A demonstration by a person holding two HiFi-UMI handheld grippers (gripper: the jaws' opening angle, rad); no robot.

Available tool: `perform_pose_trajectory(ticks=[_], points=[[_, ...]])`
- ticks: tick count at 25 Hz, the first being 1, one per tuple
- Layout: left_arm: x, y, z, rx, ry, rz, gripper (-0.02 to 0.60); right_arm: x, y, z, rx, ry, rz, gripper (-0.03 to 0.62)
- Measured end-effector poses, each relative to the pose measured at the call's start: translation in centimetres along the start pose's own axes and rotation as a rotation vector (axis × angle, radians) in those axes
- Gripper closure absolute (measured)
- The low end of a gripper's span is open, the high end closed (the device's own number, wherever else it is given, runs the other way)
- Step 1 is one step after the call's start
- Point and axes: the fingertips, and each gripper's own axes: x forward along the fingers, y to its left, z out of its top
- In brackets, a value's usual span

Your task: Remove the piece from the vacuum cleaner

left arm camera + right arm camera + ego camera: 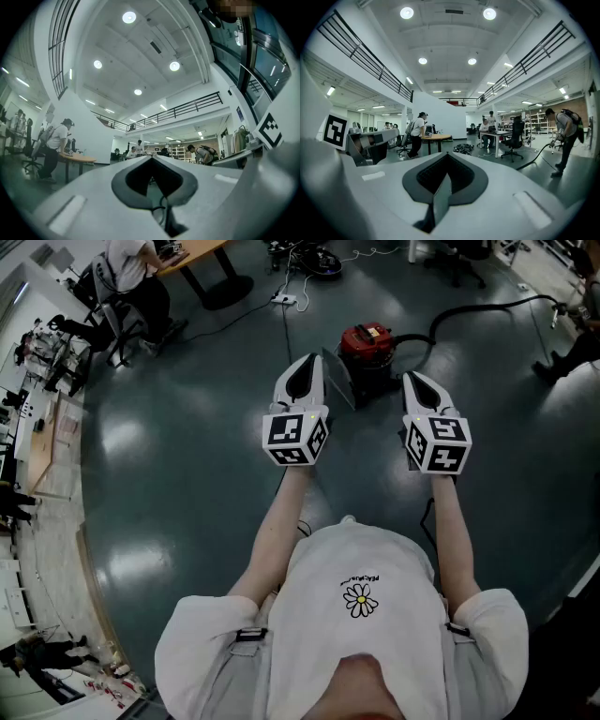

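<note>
Arms outstretched; left hand-held gripper [309,365] and right hand-held gripper [415,381] both clenched, empty

A glossy dark floor [169,446] spreads out. A round table [436,137] stands far left, with a desk [499,133] and chair [516,135] right. Above are a railed balcony [370,61], white wall [440,110] and ceiling lights [407,12].

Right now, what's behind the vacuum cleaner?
Past the vacuum cleaner: a white power strip on the floor, and its black hose running right. Whatever sits directly behind its body is hidden.
</note>
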Motion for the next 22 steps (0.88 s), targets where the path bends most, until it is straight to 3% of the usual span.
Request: perform_pose_trajectory(ticks=[9,22], points=[[0.3,-0.5,0.4,0.004,-0.008,0.001,0.581,-0.3,-0.5,0.7,-0.042,-0.010,0.000,0.571],[1.0,-2.5,-3.6,-0.018,0.060,0.033,0.581,-2.0,-4.2,-2.8,0.000,0.030,0.005,0.571]])
